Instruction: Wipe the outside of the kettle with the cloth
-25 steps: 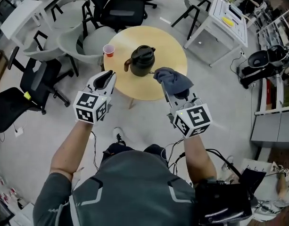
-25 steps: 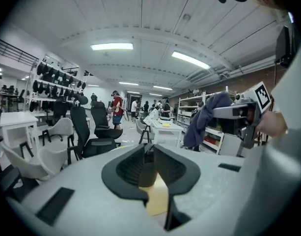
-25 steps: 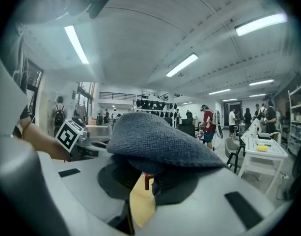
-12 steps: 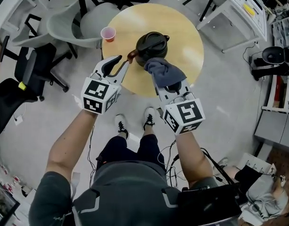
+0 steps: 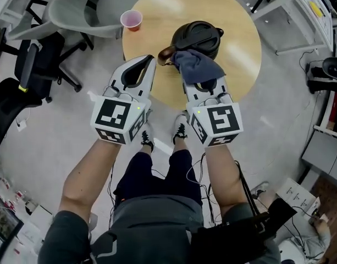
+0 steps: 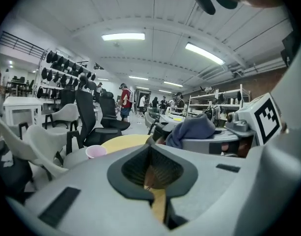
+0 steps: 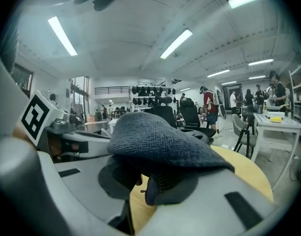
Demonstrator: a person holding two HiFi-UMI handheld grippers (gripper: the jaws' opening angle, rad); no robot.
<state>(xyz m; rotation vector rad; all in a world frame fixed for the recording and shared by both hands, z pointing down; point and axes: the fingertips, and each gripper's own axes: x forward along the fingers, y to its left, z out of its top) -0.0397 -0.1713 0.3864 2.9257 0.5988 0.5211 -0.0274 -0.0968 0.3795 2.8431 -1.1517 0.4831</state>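
A black kettle (image 5: pixel 200 36) with a brown spout stands on the round wooden table (image 5: pixel 239 59). My right gripper (image 5: pixel 194 79) is shut on a dark blue-grey cloth (image 5: pixel 194 65), which drapes over its tips and lies against the kettle's near side. In the right gripper view the cloth (image 7: pixel 155 137) covers the jaws and hides the kettle. My left gripper (image 5: pixel 149 61) is shut with nothing in it, its tips just left of the spout. The left gripper view shows the cloth (image 6: pixel 193 129) to the right and a sliver of the kettle (image 6: pixel 159 132) behind it.
A pink cup (image 5: pixel 131 20) stands at the table's left edge, also seen as the cup (image 6: pixel 95 152) in the left gripper view. Grey and black office chairs (image 5: pixel 69 10) crowd the floor left of the table. A white desk (image 5: pixel 311 10) stands at the right.
Both grippers have come closer to the kettle over the table's near edge. The cloth, apart from the kettle before, now lies against its side. The left gripper stays shut.
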